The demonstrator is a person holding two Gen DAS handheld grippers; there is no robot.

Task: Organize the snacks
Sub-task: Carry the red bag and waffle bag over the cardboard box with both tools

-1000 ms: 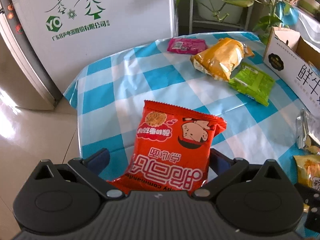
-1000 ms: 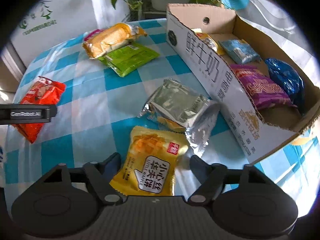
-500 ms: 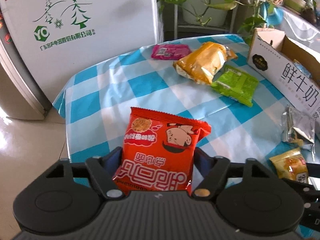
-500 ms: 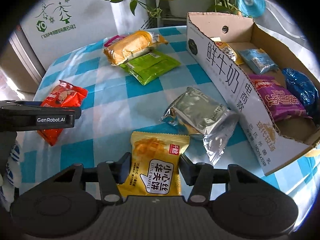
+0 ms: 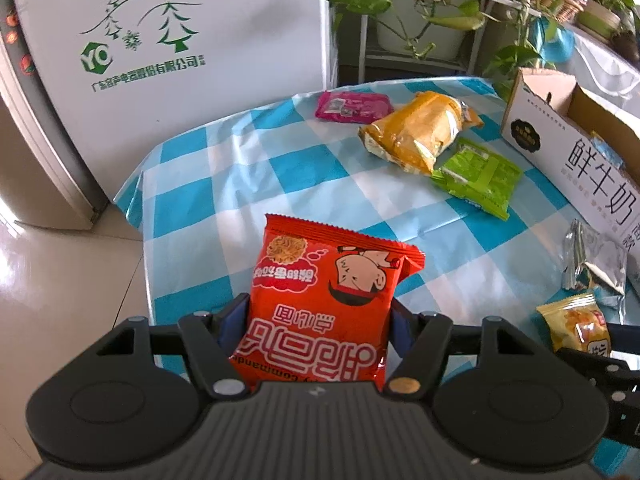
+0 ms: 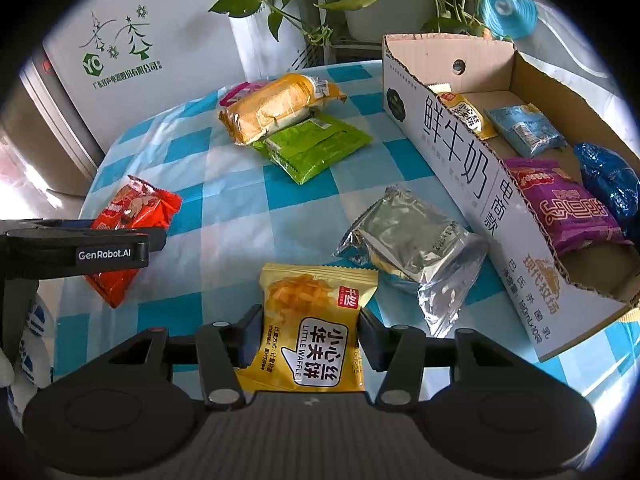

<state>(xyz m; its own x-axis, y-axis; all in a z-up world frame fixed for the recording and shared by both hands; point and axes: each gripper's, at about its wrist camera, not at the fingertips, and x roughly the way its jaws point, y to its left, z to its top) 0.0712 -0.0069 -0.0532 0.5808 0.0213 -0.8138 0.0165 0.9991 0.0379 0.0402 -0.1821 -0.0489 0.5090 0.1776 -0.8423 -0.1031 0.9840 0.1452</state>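
Checked counter (image 6: 240, 216) with loose snacks: at upper centre of the right view an orange bread pack (image 6: 276, 108), a green packet (image 6: 316, 146) and a pink packet (image 6: 240, 90) behind them; a silver packet (image 6: 412, 240) lies centre right, beside the cardboard box (image 6: 472, 184), which holds four packets. Left tool (image 5: 318, 320) pinches one red noodle packet (image 5: 324, 296) at lower centre; right tool (image 6: 310, 330) pinches one yellow waffle packet (image 6: 312, 328) at lower centre.
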